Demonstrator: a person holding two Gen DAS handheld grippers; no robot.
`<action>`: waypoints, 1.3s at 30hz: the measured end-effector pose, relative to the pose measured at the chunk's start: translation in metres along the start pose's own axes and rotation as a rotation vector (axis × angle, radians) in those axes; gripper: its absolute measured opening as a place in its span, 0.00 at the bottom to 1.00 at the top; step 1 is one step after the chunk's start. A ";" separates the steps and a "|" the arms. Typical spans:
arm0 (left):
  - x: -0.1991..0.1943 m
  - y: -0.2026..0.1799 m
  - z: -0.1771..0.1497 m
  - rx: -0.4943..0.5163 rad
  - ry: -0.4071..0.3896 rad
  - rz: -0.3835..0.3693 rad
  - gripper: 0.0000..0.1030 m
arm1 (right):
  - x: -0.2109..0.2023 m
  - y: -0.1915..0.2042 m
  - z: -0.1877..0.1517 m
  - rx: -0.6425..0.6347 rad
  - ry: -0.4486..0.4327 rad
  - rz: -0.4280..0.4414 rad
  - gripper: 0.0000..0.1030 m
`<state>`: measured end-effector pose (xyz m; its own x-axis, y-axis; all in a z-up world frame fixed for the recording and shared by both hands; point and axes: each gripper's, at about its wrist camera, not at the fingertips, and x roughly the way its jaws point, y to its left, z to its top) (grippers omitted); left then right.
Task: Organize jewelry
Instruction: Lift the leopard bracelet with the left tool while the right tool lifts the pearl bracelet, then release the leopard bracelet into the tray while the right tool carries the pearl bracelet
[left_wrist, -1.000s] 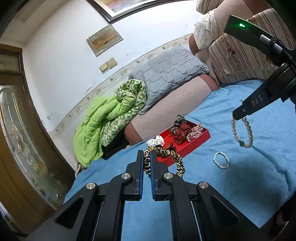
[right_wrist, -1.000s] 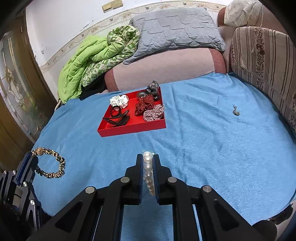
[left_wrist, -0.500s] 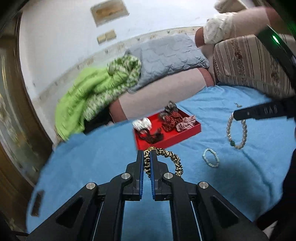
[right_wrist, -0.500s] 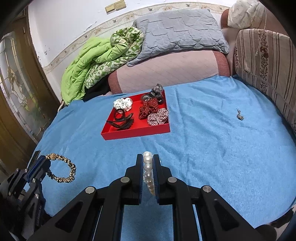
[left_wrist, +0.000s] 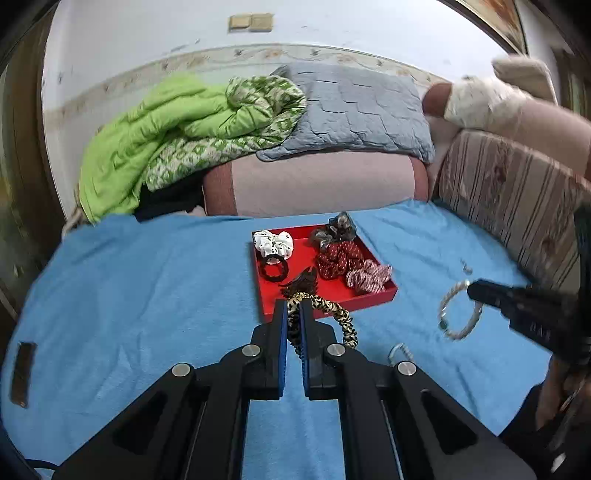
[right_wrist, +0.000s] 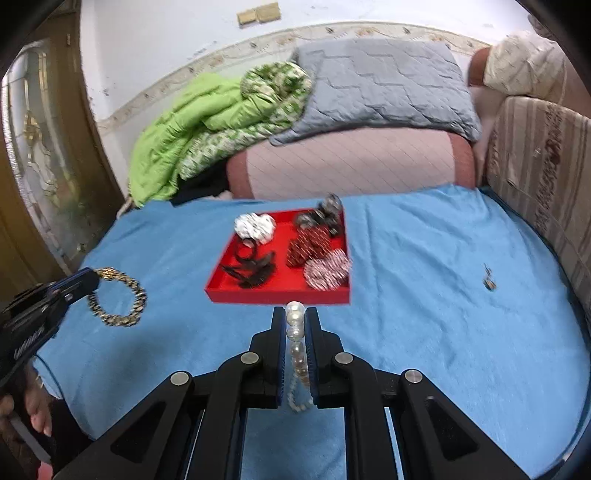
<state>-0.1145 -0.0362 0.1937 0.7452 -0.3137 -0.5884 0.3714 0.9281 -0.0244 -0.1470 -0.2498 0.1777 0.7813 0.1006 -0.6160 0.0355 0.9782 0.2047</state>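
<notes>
Green quilt, grey pillow, striped cushion around the blue sheet.

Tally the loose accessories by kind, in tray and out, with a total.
Scrunchies: 5, four in the red tray and one leopard in the left gripper
Black hair pieces in tray: 2
Pearl bracelets: 2
Small trinket: 1
Total: 10

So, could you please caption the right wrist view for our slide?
Right tool grips white pearl bracelet before red rectangular tray.

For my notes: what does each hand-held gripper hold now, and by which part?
Left hand-held gripper: leopard-print scrunchie, pinched on its band. Right hand-held gripper: pearl bracelet, pinched across its beads.
</notes>
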 end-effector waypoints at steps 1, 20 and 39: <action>0.002 0.005 0.006 -0.021 0.007 -0.018 0.06 | -0.001 0.000 0.004 -0.005 -0.008 0.012 0.11; 0.048 0.018 0.058 -0.011 0.028 -0.071 0.06 | 0.027 0.000 0.049 -0.040 -0.006 0.061 0.11; 0.174 0.044 0.091 -0.083 0.165 -0.107 0.06 | 0.102 0.002 0.067 -0.050 0.063 0.078 0.11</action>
<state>0.0816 -0.0684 0.1636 0.6006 -0.3803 -0.7033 0.3913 0.9069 -0.1562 -0.0253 -0.2502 0.1662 0.7397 0.1860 -0.6467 -0.0559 0.9747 0.2164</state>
